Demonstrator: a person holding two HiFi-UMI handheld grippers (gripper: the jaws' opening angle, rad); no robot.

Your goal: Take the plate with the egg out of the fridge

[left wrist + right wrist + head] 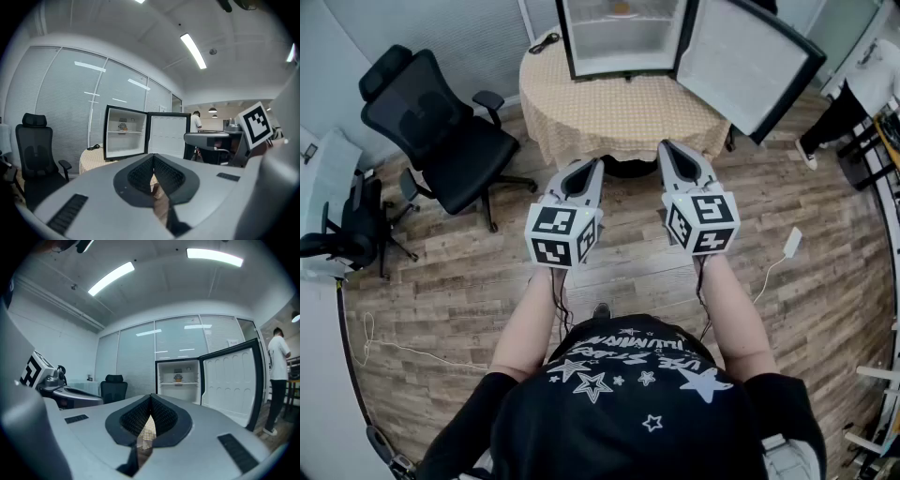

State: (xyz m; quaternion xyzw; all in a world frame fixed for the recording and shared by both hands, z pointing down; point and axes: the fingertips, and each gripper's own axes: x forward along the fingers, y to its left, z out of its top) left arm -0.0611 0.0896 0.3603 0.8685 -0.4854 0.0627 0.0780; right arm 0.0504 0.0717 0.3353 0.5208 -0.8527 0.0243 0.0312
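The small black fridge [623,37] stands open on a round table [619,117] with a checked cloth, its door [748,61] swung out to the right. On its upper shelf sits a plate with an egg [177,378], also seen as a small plate [123,126] in the left gripper view and an orange spot [622,7] from above. My left gripper [591,164] and right gripper [667,147] are held side by side over the floor, just short of the table's near edge. Both point at the fridge. Both are shut with nothing between the jaws.
A black office chair [441,131] stands left of the table, and another chair [337,234] at the far left. A black cable [546,42] lies on the table beside the fridge. A person [853,103] stands at the right. A white adapter [790,244] lies on the wood floor.
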